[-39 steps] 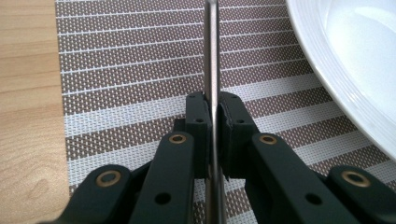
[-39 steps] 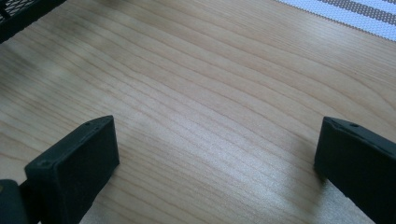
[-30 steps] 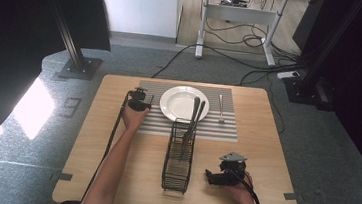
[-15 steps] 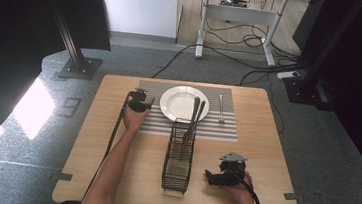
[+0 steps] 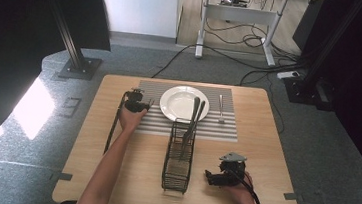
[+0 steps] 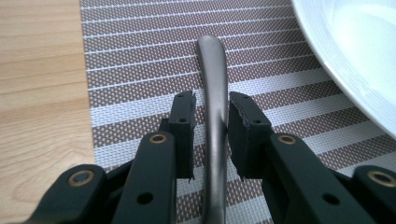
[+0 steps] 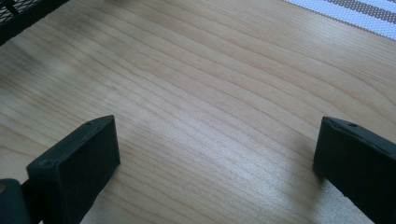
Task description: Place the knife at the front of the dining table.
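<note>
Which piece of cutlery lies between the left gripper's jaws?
The handle left of the plate; another piece lies right of the plate, two stand in the basket.

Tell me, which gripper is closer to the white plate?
Left. The left gripper sits just left of the plate, its jaws just opening around a metal handle. The right gripper rests by the near edge.

We see brushed matt metal cutlery handle [image 6: 212,121], woven striped placemat [image 6: 140,56], glossy white ceramic plate [image 6: 359,51], pale smooth wood-grain table [image 7: 210,93], black wire basket [image 5: 178,157].
</note>
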`<state>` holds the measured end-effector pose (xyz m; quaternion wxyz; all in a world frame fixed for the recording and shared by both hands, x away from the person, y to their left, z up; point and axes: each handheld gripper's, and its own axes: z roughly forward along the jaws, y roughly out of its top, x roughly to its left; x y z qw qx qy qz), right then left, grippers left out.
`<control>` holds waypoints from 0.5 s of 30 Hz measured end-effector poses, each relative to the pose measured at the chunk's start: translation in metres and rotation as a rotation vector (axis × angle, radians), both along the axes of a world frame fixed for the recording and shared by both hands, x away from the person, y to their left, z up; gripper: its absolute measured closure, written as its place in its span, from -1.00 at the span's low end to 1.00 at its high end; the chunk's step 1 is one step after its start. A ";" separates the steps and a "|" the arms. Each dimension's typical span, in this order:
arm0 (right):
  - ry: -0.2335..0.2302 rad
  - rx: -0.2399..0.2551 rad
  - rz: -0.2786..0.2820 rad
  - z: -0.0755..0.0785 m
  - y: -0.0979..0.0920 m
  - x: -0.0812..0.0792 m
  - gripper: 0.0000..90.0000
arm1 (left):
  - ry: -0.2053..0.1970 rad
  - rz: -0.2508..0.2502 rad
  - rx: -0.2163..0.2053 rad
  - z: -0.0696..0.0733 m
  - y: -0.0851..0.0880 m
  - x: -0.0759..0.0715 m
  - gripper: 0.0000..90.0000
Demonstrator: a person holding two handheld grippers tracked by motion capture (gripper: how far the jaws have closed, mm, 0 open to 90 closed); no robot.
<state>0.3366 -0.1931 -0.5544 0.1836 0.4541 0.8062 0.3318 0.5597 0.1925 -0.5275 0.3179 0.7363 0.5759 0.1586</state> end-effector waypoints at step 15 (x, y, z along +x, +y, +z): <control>0.002 -0.003 0.016 0.000 0.001 -0.001 -0.99 | 0.005 -0.064 0.031 0.001 -0.003 -0.028 0.38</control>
